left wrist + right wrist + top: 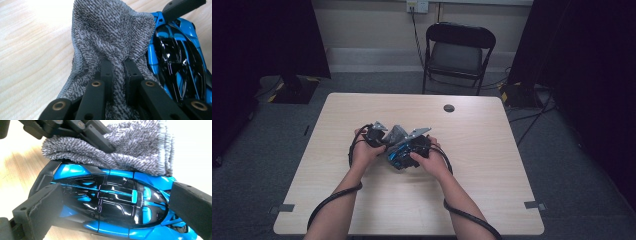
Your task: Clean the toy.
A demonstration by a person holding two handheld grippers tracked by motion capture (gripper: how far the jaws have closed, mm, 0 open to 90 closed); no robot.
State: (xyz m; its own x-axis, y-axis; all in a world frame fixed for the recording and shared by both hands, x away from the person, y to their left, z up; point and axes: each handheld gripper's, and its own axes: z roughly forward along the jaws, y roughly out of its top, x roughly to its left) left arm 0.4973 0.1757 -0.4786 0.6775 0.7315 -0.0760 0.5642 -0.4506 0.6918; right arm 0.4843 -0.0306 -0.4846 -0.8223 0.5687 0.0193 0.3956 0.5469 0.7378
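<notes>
I hold the left gripper (119, 72) with its jaws pressed together on a fold of the grey cloth (110, 32); in the left gripper view the two black jaws pinch the towelling between them, and the cloth rises in front of them and hides most of what is behind. Just beside the cloth, at the right of that view, lies the blue and black toy car (178, 55); its far end is cut off by the picture edge, and a black jaw of the other gripper covers its top corner.

In the right gripper view the right gripper (115, 205) has its jaws around the toy car (112, 202), one jaw at each end of the body, and both seem to touch it. The grey cloth (135, 150) lies along the far side of the car, touching it. The wheels I cannot see.

In the high view both hands meet near the middle of the worktop (482, 190). The left gripper (384, 137) and the right gripper (404, 150) are so close together that they are hard to separate, and the car (396, 156) is a small blue spot between the hands. I cannot tell if it rests on the worktop or is lifted.
</notes>
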